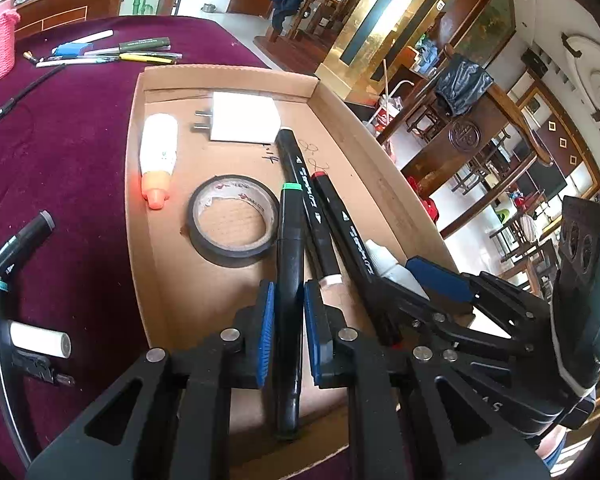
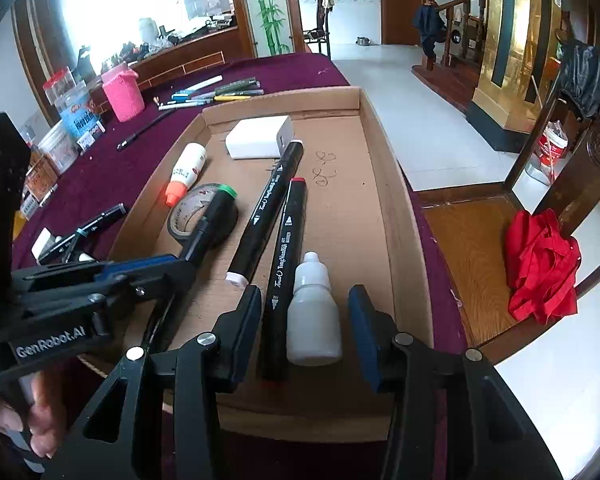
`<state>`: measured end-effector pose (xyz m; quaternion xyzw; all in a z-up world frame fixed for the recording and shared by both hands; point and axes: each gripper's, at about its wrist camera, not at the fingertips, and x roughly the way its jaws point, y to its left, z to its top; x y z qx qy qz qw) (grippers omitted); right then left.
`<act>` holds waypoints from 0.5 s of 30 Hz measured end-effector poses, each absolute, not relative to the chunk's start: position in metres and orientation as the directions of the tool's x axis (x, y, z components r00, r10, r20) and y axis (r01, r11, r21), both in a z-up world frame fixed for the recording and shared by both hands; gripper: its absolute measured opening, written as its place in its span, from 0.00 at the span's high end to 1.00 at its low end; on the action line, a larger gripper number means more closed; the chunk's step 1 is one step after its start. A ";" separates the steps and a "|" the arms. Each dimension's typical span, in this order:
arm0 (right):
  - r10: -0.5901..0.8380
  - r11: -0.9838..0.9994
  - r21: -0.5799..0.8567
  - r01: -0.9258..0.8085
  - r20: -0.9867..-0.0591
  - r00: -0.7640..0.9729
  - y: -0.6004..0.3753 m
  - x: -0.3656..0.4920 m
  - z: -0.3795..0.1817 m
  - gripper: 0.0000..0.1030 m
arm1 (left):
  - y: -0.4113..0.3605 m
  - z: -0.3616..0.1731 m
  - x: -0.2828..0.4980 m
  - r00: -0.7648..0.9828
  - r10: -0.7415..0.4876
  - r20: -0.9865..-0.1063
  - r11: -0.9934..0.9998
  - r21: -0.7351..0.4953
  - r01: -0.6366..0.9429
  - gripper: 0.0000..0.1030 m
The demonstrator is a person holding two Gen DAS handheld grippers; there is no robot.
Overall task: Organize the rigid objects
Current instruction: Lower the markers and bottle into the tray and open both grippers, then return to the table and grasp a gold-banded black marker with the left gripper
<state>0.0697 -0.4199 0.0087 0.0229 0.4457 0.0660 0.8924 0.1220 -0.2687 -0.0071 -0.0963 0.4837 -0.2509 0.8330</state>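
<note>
The cardboard tray (image 2: 396, 216) lies on the maroon tabletop (image 1: 60, 168), its right wall near the tabletop's edge. Inside: charger (image 2: 260, 138), glue bottle (image 2: 186, 172), tape roll (image 1: 234, 220), two markers side by side, and a white dropper bottle (image 2: 314, 320). The left gripper (image 1: 288, 320) has its fingers closed on the green-capped marker (image 1: 290, 264) over the tray. The right gripper (image 2: 304, 328) spreads wide around the dropper bottle, touching nothing.
</note>
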 end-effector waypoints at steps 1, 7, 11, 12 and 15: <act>0.140 0.990 0.103 -0.096 -0.790 0.597 -0.420 0.068 0.010 0.60 | -0.269 -0.007 0.121 0.402 -0.512 -0.759 0.855 -0.403 0.326 0.88; 0.159 0.987 0.136 -0.086 -0.750 0.641 -0.420 0.049 0.026 0.58 | -0.267 -0.004 0.115 0.393 -0.517 -0.761 0.852 -0.417 0.315 0.71; 0.214 0.975 0.200 -0.100 -0.705 0.676 -0.418 0.033 0.038 0.54 | -0.259 0.005 0.105 0.407 -0.524 -0.748 0.849 -0.423 0.317 0.67; 0.229 0.970 0.219 -0.102 -0.691 0.686 -0.416 0.027 0.041 0.54 | -0.256 0.008 0.101 0.412 -0.524 -0.745 0.849 -0.421 0.319 0.67; 0.283 0.953 0.272 -0.132 -0.655 0.701 -0.410 0.015 0.048 0.52 | -0.243 0.020 0.089 0.435 -0.530 -0.728 0.847 -0.424 0.321 0.67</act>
